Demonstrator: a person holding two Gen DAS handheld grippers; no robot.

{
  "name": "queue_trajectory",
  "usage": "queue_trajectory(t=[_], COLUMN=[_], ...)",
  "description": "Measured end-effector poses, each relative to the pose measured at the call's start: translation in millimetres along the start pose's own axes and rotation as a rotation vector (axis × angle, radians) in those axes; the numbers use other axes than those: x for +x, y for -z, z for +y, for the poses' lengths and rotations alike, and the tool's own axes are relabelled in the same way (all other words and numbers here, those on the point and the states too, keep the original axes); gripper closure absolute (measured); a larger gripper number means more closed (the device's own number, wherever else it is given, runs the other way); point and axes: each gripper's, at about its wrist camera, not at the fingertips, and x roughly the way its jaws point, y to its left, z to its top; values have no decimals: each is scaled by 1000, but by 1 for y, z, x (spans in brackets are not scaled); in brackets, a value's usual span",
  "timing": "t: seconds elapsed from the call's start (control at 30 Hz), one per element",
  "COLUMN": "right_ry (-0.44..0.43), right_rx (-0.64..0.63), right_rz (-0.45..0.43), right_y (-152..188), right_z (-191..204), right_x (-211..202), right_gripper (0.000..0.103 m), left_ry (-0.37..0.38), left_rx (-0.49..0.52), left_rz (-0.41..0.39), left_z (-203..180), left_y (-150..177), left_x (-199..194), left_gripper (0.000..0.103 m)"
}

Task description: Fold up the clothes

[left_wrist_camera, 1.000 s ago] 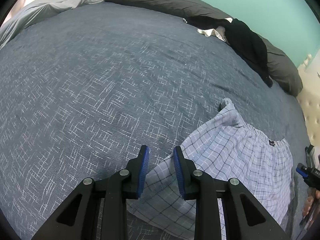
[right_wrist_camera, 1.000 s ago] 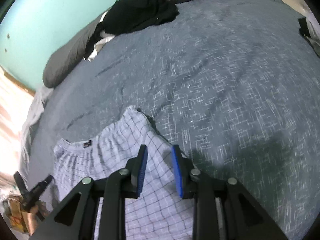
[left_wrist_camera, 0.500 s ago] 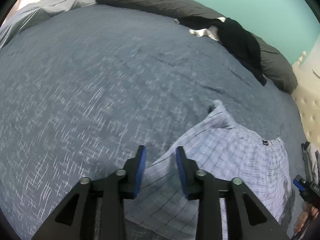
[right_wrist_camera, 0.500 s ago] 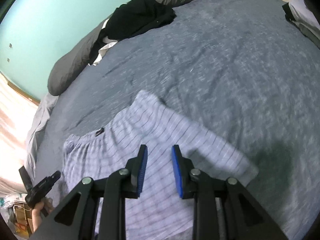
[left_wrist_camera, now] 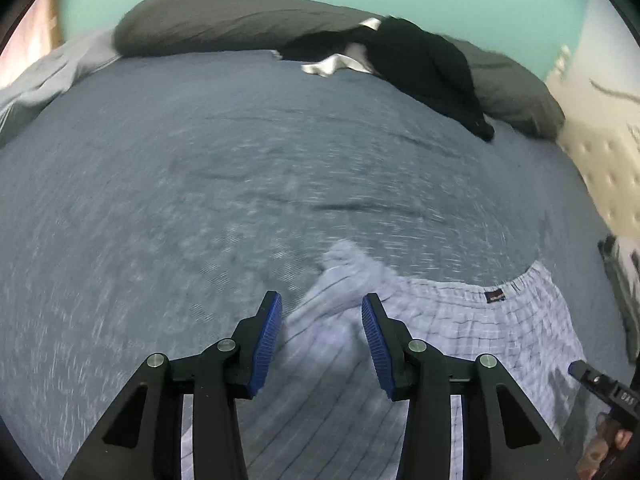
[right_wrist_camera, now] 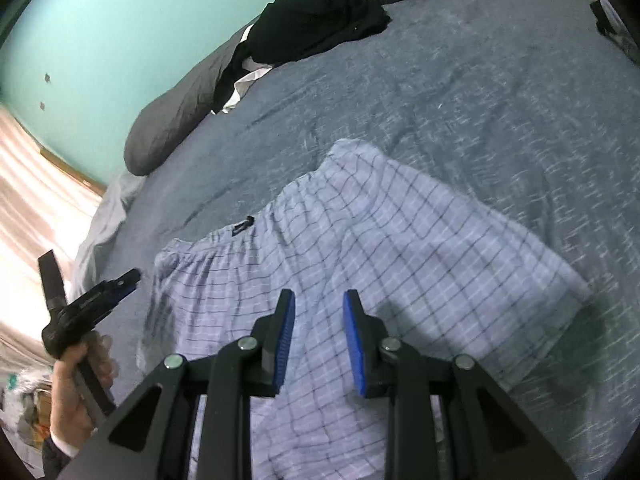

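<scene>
Light blue checked shorts (right_wrist_camera: 360,232) lie spread flat on the grey-blue bed cover (right_wrist_camera: 500,92); they also show in the left wrist view (left_wrist_camera: 460,320), with the waistband and its dark label (left_wrist_camera: 495,295) at the far side. My left gripper (left_wrist_camera: 321,330) is open and empty above one leg of the shorts. My right gripper (right_wrist_camera: 318,330) is open and empty above the middle of the shorts. The left gripper also shows in the right wrist view (right_wrist_camera: 96,300), held in a hand at the left.
A black garment (left_wrist_camera: 424,64) with a white piece lies against long dark grey pillows (left_wrist_camera: 224,24) at the bed's far edge, below a teal wall. A beige tufted headboard (left_wrist_camera: 600,168) is at right. Light grey bedding (left_wrist_camera: 48,76) bunches at the left.
Both grippers have lifted and pulled back from the shorts, which now lie flatter and more spread out. The left jaws have opened wider. The views are motion-blurred.
</scene>
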Motion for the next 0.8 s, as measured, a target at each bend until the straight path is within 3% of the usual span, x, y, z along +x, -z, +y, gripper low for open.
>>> queue_trajectory(t=[0.37, 0.6, 0.8], right_ry=[-38, -48, -51], right_rx=[85, 102, 114], right_rz=[-40, -43, -37], right_y=[-10, -11, -9], right_z=[-20, -26, -28], right_x=[-12, -14, -11], right_gripper=[78, 78, 78], left_ry=[-50, -73, -72], left_rx=[146, 161, 171], left_rz=[64, 67, 36], left_z=[-36, -29, -23], left_y=[-3, -1, -5], left_x=[46, 52, 45], left_gripper=[59, 97, 100])
